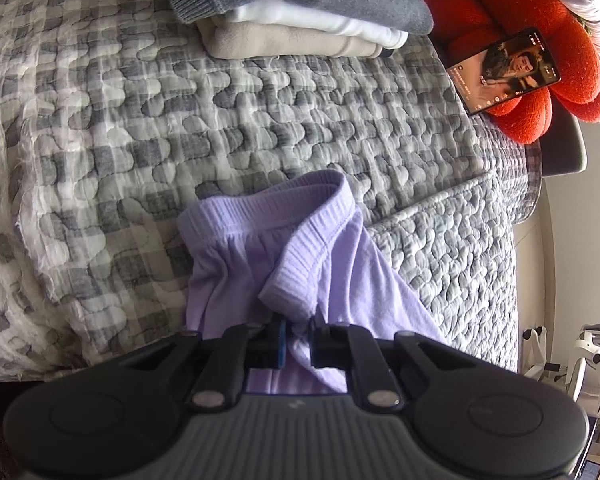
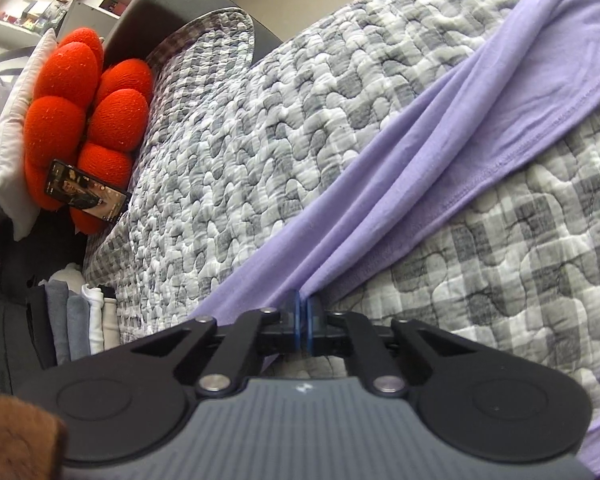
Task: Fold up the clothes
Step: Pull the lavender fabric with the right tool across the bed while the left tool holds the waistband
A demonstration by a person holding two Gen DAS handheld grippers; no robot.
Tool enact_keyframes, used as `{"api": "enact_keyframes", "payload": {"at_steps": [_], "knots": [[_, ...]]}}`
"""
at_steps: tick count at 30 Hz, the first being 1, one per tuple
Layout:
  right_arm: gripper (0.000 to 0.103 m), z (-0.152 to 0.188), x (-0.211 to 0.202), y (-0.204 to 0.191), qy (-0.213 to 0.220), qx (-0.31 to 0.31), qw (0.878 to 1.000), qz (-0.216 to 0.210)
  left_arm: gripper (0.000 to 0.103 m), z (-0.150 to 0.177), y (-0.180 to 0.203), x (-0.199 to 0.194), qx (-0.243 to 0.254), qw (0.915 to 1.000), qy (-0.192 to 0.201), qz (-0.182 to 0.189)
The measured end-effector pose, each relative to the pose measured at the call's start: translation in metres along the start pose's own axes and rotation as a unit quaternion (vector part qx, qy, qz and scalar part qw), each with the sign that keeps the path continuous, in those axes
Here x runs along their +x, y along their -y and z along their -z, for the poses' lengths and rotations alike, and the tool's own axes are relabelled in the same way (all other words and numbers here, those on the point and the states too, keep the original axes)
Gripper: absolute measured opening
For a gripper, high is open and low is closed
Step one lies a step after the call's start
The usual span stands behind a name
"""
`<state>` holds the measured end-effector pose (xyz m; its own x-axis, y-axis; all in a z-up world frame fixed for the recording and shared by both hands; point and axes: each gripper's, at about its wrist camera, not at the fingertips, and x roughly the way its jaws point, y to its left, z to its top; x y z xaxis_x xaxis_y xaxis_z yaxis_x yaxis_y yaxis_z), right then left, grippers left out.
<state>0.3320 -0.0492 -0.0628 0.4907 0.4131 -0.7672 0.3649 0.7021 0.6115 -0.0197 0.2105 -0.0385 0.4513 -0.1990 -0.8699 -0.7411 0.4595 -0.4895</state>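
Note:
A lilac garment (image 1: 268, 248) with a ribbed elastic waistband lies bunched on the grey checked quilt (image 1: 140, 128). My left gripper (image 1: 298, 338) is shut on a fold of it just below the waistband; lilac cloth fills the gap between the blue pads. In the right wrist view the same lilac garment (image 2: 440, 152) stretches in long pleats across the quilt (image 2: 260, 128) toward the upper right. My right gripper (image 2: 303, 312) is shut on its gathered edge, the blue pads pressed together with cloth coming out of them.
A stack of folded clothes (image 1: 300, 12), grey over white and beige, sits at the far side of the bed, and shows as folded clothes (image 2: 80, 312) at lower left. A phone (image 1: 504, 70) leans on an orange flower cushion (image 1: 540, 40). The bed edge (image 1: 512, 240) drops off at right.

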Motion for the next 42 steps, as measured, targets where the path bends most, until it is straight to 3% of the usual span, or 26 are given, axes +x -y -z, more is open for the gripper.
{"api": "enact_keyframes", "payload": {"at_steps": [23,33,42], "knots": [[0.003,0.009,-0.071,-0.050,0.043,-0.063,0.997,-0.027,0.006,-0.048,0.029,-0.035,0.092,0.9934,-0.055,0.040],[0.003,0.049,-0.095,-0.051,0.016,-0.068,0.997,-0.018,0.006,-0.055,0.024,-0.042,0.166,0.9816,-0.091,0.021],[0.003,0.088,-0.086,-0.037,-0.035,-0.040,0.998,-0.015,0.006,-0.052,0.006,-0.040,0.206,0.9720,-0.112,-0.016]]}}
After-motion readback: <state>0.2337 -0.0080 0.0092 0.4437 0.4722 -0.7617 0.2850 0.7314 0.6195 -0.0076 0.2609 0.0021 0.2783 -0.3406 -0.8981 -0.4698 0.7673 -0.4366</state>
